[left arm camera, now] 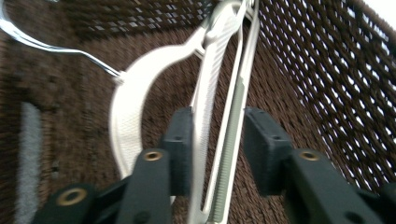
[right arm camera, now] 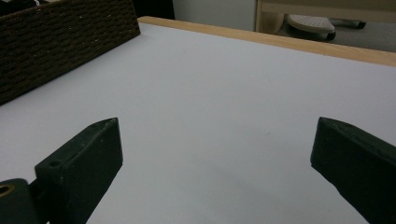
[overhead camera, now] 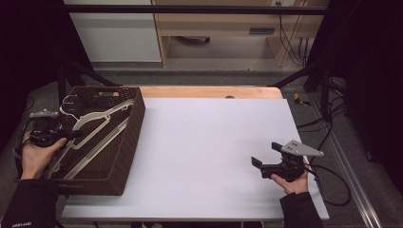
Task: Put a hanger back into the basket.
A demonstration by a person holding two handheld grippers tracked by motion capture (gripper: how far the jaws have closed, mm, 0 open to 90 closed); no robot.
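Your right gripper (overhead camera: 260, 162) rests near the table's front right corner, jaws spread wide over the bare white tabletop (overhead camera: 209, 142), holding nothing. Your left gripper (overhead camera: 71, 134) reaches into the dark brown woven basket (overhead camera: 128, 142) at the table's left edge. Its jaws stand partly open around the bars of a white plastic clothes hanger (left arm camera: 212, 93), not yet clamped. Close squarely on those bars before lifting, so the hook clears the basket wall. The left gripper view reveals that gap; the high view shows several hangers stacked together.
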